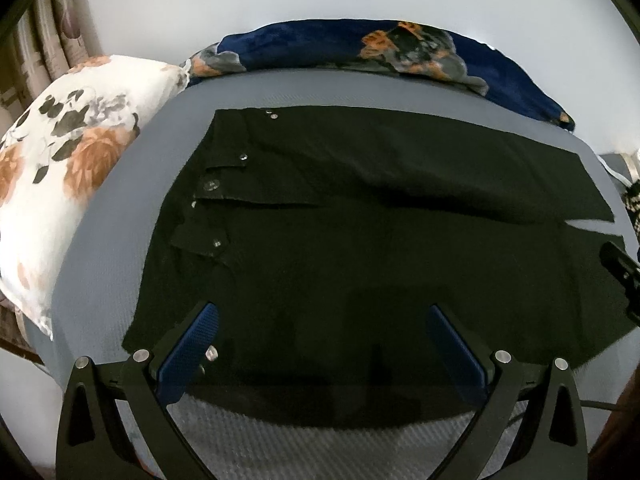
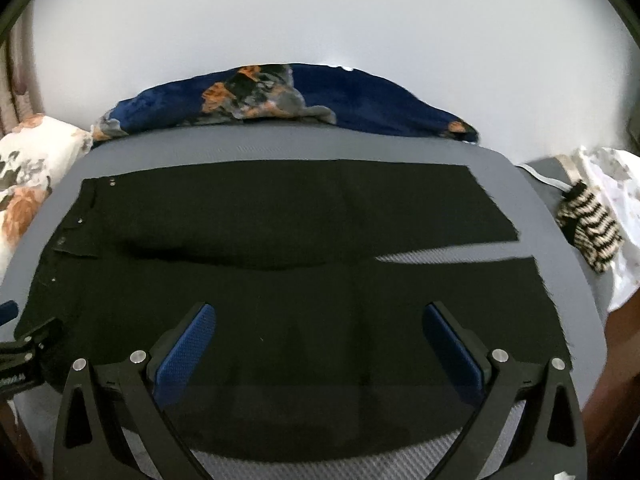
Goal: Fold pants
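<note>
Black pants [image 1: 360, 216] lie flat across the grey bed, waistband with metal buttons [image 1: 211, 185] at the left, leg ends at the right. They also show in the right wrist view [image 2: 280, 240]. My left gripper [image 1: 322, 320] is open and empty, above the near edge of the pants by the waist end. My right gripper [image 2: 320, 320] is open and empty, above the near edge toward the leg ends. Its fingers show at the right edge of the left wrist view [image 1: 620, 268]. The left gripper shows at the left edge of the right wrist view [image 2: 24, 352].
A white floral pillow [image 1: 68, 184] lies left of the pants. A navy floral blanket [image 1: 360, 48] lies along the far side by the wall. A striped knit item [image 2: 588, 228] lies at the right by white cloth. The grey mattress [image 1: 132, 216] edges are near.
</note>
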`<state>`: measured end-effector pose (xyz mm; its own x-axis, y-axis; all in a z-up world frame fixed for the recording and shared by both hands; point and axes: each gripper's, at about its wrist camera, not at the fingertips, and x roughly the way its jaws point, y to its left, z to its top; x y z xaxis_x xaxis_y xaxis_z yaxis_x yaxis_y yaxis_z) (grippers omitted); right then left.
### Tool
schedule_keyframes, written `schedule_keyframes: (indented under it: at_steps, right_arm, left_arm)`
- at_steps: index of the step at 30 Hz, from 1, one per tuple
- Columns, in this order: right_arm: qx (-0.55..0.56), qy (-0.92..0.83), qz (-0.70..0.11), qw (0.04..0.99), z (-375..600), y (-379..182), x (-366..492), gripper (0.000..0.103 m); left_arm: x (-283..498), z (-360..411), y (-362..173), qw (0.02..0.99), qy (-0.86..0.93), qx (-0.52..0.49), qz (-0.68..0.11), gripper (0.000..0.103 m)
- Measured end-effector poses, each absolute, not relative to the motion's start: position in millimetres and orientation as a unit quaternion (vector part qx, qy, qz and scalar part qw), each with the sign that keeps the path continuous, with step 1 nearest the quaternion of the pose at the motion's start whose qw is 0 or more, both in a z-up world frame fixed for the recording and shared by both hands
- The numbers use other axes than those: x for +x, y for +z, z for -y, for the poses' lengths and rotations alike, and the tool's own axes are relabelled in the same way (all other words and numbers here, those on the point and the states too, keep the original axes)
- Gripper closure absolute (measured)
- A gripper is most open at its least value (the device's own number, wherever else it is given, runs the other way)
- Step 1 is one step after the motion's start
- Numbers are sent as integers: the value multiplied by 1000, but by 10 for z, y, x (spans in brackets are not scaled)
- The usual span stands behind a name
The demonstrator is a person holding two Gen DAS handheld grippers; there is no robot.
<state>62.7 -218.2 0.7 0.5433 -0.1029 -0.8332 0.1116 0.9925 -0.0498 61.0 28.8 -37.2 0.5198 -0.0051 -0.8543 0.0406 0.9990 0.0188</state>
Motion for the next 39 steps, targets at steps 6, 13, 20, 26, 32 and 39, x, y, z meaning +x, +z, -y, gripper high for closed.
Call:
schedule_keyframes:
  at_steps: [6, 13, 20, 26, 32, 39]
  right_arm:
    - [6, -69, -487, 871, 2294, -73, 986, 0]
    - [17, -36, -478, 877, 2322, -92, 1426, 0]
    - [54, 16, -472, 880, 2203, -205, 2027, 0]
    - [70, 41, -484, 872, 2020, -368, 2353, 0]
    - [98, 57, -497, 860, 1900, -549, 2593, 0]
    - [93, 52, -517, 849, 1771, -739, 2878, 0]
  left_arm:
    - [993, -527, -366, 872, -2, 6, -490, 0]
    - [1591, -1076, -320, 876, 6, -52, -479, 1]
    - [2214, -1635, -420, 874, 1, -102, -476, 22]
    - [2688, -1944, -670, 847, -62, -167, -500, 45]
    - [3032, -2172, -957, 813, -103, -236, -522, 61]
    - [3279, -2221, -1063, 790, -157, -266, -529, 75]
